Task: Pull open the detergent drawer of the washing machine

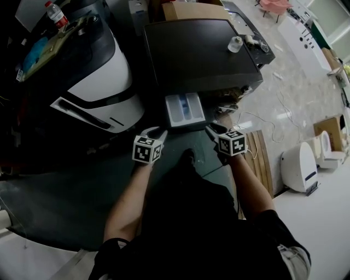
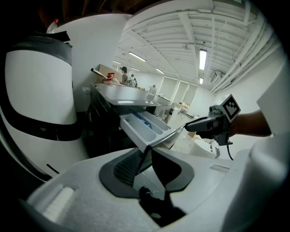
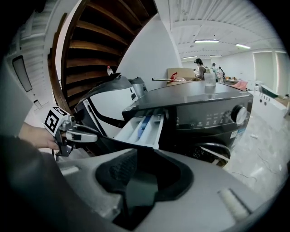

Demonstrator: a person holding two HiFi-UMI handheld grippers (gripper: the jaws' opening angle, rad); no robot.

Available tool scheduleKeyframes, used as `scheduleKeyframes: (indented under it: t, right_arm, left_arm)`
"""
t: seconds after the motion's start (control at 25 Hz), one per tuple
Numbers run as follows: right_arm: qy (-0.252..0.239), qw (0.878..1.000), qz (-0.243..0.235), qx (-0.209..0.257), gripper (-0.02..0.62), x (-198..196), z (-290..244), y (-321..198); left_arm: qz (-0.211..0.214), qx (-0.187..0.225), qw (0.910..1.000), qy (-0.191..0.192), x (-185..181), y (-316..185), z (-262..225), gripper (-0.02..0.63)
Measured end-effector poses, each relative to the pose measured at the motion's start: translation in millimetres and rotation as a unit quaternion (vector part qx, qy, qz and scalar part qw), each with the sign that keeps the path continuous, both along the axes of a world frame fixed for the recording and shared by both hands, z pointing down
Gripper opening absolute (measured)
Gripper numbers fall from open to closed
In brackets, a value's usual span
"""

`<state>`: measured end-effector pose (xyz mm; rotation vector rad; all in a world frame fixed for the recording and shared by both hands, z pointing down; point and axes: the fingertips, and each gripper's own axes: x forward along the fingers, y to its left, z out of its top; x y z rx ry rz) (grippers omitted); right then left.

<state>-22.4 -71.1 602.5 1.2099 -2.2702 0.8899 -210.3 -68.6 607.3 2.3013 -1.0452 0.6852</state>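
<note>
The dark washing machine (image 1: pixel 197 54) has its white detergent drawer (image 1: pixel 185 108) pulled out, with a blue insert showing inside. The drawer's dark front strip spans between my two grippers. My left gripper (image 1: pixel 159 133) is at the strip's left end. In the left gripper view that end (image 2: pixel 146 146) runs down between the jaws of my left gripper (image 2: pixel 147 158). My right gripper (image 1: pixel 210 130) is at the right end. In the right gripper view the strip (image 3: pixel 122 141) ends between the jaws of my right gripper (image 3: pixel 140 156). Each gripper shows in the other's view: the right gripper (image 2: pixel 188 127) and the left gripper (image 3: pixel 93 136).
A large white rounded machine (image 1: pixel 98 82) stands close on the left. A clear cup (image 1: pixel 235 44) sits on the washer's top. A bottle (image 1: pixel 56 15) lies at the far left. A white appliance (image 1: pixel 299 167) and cables are on the floor at right. The person's legs are below the drawer.
</note>
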Motion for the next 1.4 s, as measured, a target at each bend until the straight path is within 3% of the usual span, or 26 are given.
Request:
scheduleKeyframes:
  t: [0.28,0.6,0.8,0.92,1.08,1.4]
  right_arm:
    - [-0.004,1.0,-0.013,-0.003,0.126,-3.6,5.6,-6.8]
    - [0.019,1.0,-0.008,-0.003,0.118,-9.2,0.9,-9.5]
    - [0.003,0.999,-0.03,-0.021,0.126,-7.0,2.9,-8.2]
    - [0.01,0.998,-0.059,-0.032,0.127,-5.8,4.0,-16.8]
    - [-0.015,0.996,-0.078,-0.05,0.127,-7.7,-4.7,-20.6]
    - [-0.042,0.991,-0.126,-0.006,0.126,2.8,-34.0,-60.4]
  left_arm:
    - [0.027,0.012,0.9994,0.016,9.5,1.2,-6.3,0.104]
    - [0.012,-0.002,0.9991,0.04,3.2,-0.3,-5.6,0.057]
    - [-0.008,-0.018,0.9976,0.066,0.6,-0.2,-13.5,0.049]
    - [-0.008,0.007,0.9964,0.084,6.1,-13.0,-31.0,0.051]
    - [-0.001,0.045,0.9969,0.065,12.8,-30.7,-52.3,0.052]
    - [-0.041,0.079,0.995,0.046,14.8,-81.5,-89.4,0.051]
